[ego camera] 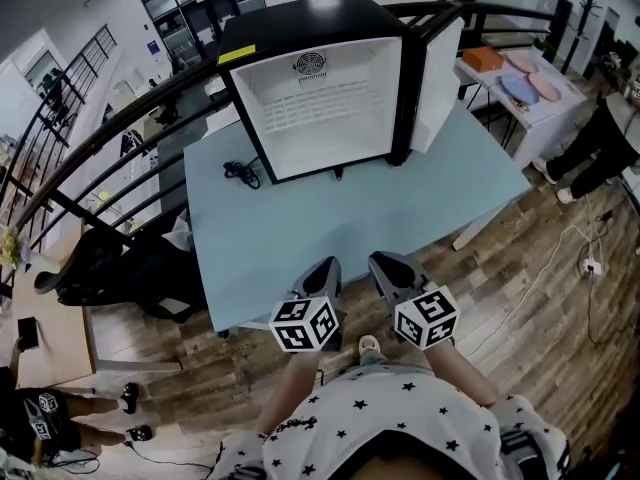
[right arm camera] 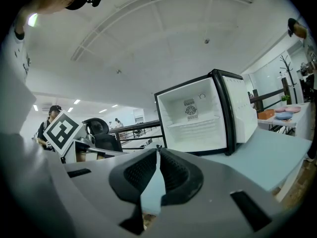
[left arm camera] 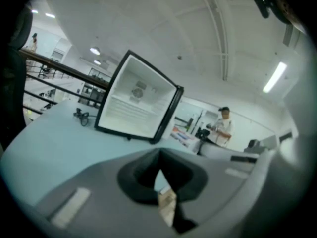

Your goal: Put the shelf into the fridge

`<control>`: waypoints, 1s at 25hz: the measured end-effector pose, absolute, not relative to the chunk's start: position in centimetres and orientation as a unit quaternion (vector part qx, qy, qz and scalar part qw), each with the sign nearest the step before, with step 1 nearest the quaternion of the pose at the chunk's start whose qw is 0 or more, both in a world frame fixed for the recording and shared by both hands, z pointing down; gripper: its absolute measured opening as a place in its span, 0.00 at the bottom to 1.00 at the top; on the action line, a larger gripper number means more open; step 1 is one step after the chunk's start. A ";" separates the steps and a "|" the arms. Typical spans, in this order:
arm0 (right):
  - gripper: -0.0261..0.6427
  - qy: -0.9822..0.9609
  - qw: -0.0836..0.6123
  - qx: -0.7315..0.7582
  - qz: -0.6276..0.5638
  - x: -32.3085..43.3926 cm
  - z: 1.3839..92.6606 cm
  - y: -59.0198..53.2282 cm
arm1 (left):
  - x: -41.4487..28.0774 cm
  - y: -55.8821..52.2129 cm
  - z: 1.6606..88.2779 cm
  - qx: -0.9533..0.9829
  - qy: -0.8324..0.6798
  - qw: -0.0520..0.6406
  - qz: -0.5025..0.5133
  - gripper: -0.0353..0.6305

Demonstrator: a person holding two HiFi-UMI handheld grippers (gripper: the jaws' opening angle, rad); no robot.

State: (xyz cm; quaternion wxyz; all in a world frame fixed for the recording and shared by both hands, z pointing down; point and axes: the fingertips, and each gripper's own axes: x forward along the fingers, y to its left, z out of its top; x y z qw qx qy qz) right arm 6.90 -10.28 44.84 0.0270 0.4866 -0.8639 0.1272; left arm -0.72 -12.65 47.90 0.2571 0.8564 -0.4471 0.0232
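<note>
Head view shows your left gripper (ego camera: 324, 268) and right gripper (ego camera: 384, 263) both closed and empty at the near desk (ego camera: 350, 213) edge, the shelf (ego camera: 320, 103) seemingly already inside the far, open fridge (ego camera: 300, 18), so only backing away looks left.

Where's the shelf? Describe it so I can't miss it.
On the light blue table stands a black mini fridge, its door swung open. The shelf is the white wire rack lying across its white interior, below the round fan grille; its parallel bars set it apart from the smooth walls.
</note>
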 end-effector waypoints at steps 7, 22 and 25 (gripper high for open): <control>0.09 -0.853 0.018 0.505 0.128 5.6 43.9 -7.1 | -2.7 -9.5 47.6 0.859 -0.436 0.267 0.018 0.06; 0.07 -0.836 0.015 0.534 0.125 4.3 44.1 -2.5 | -4.8 -5.2 47.9 0.865 -0.417 0.278 0.016 0.06; 0.07 -0.837 0.014 0.533 0.123 3.9 43.9 -2.1 | -5.1 -4.8 47.8 0.864 -0.418 0.280 0.014 0.06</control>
